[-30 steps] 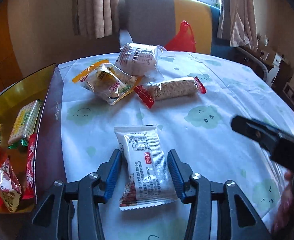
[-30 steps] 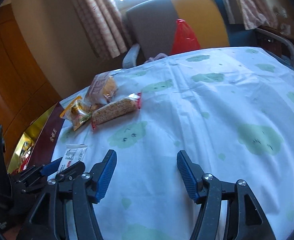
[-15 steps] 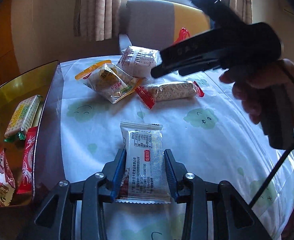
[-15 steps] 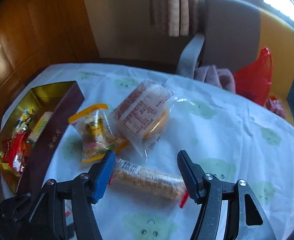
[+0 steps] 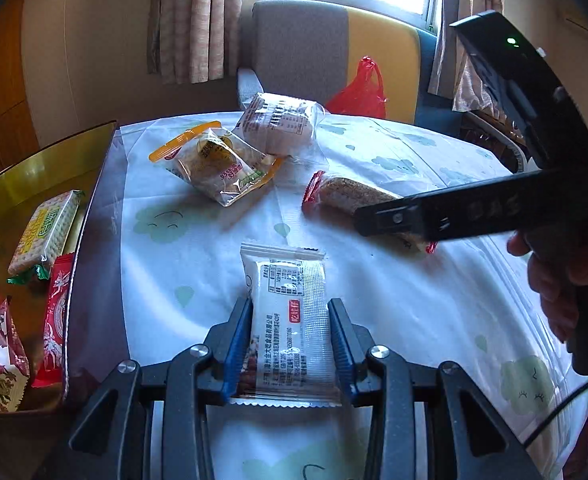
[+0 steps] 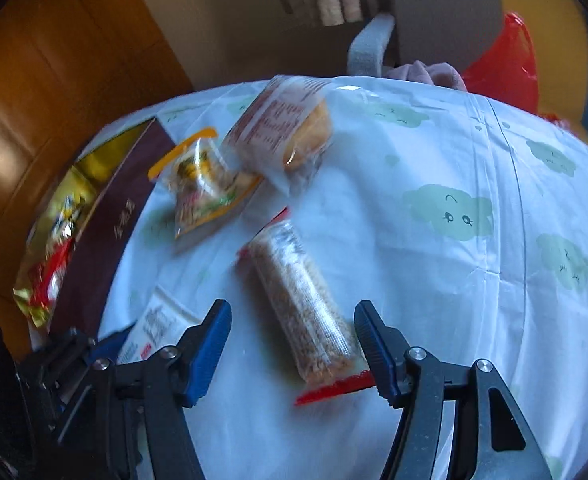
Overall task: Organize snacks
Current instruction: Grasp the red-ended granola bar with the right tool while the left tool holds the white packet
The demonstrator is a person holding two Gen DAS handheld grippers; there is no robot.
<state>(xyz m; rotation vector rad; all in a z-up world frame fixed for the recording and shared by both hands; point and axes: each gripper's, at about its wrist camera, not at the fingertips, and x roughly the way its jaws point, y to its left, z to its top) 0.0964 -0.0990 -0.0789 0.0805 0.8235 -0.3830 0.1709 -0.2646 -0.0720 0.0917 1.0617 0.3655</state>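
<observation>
My left gripper [image 5: 290, 340] is shut on a white snack packet [image 5: 290, 320] that lies on the tablecloth. My right gripper [image 6: 294, 336] is open, its jaws on either side of a long grain bar with red ends [image 6: 305, 312]; the bar also shows in the left wrist view [image 5: 349, 196], partly hidden by the right gripper's body. A clear packet with an orange edge [image 5: 218, 168] and a clear wrapped bun [image 5: 278, 124] lie farther back. A gold-lined box [image 5: 46, 168] at the left holds several snacks.
The box's dark wall [image 6: 118, 216] runs along the table's left side. A grey and yellow chair [image 5: 333, 52] with a red bag [image 5: 361, 88] stands behind the table. The cloud-print tablecloth [image 6: 473, 240] stretches to the right.
My left gripper has closed onto the white packet. My right gripper has swung left and come down over the grain bar, which now lies between its open jaws.
</observation>
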